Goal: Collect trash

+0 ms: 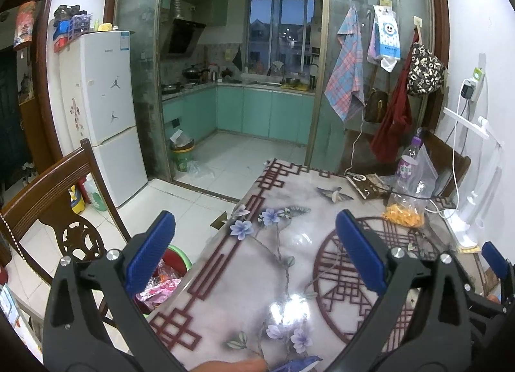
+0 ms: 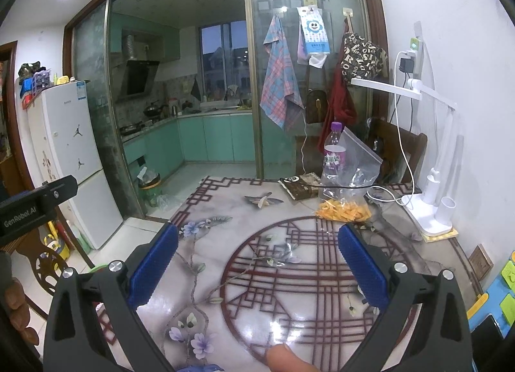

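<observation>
A clear plastic bottle (image 2: 333, 159) with a purple cap and label stands at the far right of the patterned table (image 2: 225, 243). Beside it lies a clear zip bag (image 2: 344, 208) holding orange pieces, and a dark brown wrapper (image 2: 301, 188) lies to their left. The same bottle (image 1: 408, 164), bag (image 1: 404, 212) and wrapper (image 1: 370, 185) show in the left wrist view. My left gripper (image 1: 254, 249) is open and empty over the table's left edge. My right gripper (image 2: 257, 262) is open and empty above the table's middle, well short of the trash.
A green-rimmed bin (image 1: 175, 267) with pink wrappers sits on the floor left of the table, by a wooden chair (image 1: 48, 198). A white desk lamp (image 2: 431, 179) and cables stand at the table's right. A fridge (image 1: 106, 108) and a green kitchen bin (image 1: 182, 153) are further back.
</observation>
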A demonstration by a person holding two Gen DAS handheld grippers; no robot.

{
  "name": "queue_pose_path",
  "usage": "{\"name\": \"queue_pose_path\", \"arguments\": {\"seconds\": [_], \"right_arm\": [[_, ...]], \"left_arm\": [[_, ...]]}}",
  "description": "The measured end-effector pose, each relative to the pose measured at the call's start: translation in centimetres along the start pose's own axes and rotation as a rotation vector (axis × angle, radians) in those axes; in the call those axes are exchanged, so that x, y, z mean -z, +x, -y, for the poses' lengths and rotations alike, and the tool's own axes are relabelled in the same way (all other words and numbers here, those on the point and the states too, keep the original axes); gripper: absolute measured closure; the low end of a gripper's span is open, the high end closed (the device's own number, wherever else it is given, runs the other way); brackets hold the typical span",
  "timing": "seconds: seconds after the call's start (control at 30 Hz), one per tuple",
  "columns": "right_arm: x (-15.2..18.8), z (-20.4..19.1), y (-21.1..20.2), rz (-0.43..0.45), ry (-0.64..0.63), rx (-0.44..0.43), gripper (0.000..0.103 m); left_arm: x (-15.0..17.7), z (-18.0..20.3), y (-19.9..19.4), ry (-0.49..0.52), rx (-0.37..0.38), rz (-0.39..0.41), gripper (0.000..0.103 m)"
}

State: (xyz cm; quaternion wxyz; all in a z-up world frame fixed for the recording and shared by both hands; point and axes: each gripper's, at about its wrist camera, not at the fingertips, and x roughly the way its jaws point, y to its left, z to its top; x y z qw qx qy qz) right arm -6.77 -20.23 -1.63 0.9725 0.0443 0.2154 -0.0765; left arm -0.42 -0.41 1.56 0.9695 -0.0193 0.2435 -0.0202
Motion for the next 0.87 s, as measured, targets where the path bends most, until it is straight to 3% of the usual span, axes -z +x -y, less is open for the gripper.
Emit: {"name": "queue_pose_path", "arguments": {"seconds": [0.57,0.7,0.87], "right_arm": [[0.9,1.0,1.3,-0.046,-0.006,0.010,0.007],[2.0,2.2,2.7,-0.088,-0.002,0.049,0.007],[5.7,6.6,6.7,-0.226,0.021,0.156,0.007]], "left_arm": [[0.7,1.1,1.7,0.024,0.032,-0.044,0.005],[2.0,2.5,4.1,0.068,0.042,-0.084,0.005],[6.5,4.0,10.4,0.090,0.062,-0.191,0.005]]}}
